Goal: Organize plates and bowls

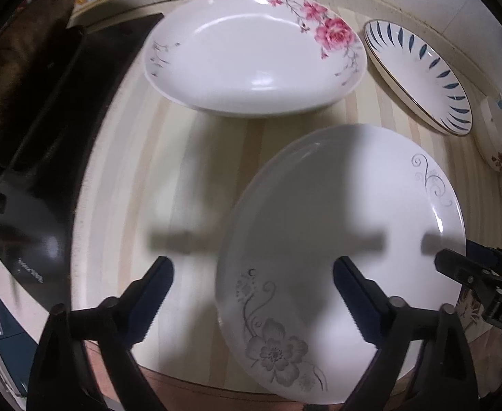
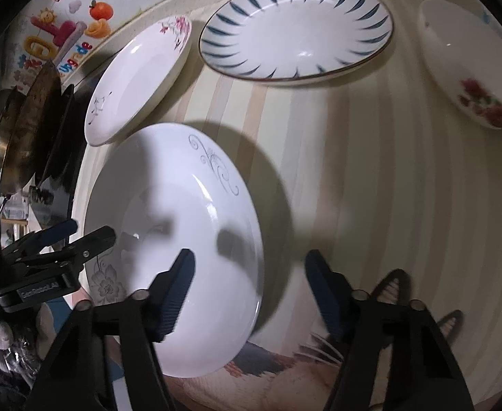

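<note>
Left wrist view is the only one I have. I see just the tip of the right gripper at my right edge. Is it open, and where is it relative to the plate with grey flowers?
Observer: It is open. The right gripper straddles the right rim of the grey-flower plate, with one finger over the plate and the other over the table. It is not shut on the rim.
Operator: Thank you. At my far right I see only a slice of a bowl. How does it look?
Observer: The bowl is white with red flowers on its outer wall. It stands apart from the blue-leaf plate, with a gap of table between them.
</note>
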The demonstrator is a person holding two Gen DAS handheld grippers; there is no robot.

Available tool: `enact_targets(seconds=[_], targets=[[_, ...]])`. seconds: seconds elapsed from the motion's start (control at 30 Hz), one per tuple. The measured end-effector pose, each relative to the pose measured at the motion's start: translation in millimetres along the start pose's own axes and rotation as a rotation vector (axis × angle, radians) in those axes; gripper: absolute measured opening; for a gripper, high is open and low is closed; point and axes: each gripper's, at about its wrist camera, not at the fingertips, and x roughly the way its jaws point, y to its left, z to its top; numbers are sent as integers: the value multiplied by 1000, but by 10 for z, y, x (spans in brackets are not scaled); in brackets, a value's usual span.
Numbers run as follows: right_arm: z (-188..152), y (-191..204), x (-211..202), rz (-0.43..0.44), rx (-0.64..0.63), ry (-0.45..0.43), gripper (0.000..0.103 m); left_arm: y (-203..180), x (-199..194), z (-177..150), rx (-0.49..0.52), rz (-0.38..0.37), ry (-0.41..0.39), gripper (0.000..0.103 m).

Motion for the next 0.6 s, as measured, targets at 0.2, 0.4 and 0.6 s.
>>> enact_targets(seconds=[0.2, 0.4, 0.6], targets=[[66, 91, 93, 47, -29, 33, 32, -94, 125, 40, 2, -31, 24, 63], [38, 110, 64, 41, -39, 30, 29, -74, 115, 27, -31, -51, 20, 61], [-46, 15, -48, 42, -37, 17, 29, -223, 30, -38, -8, -50, 3, 60]])
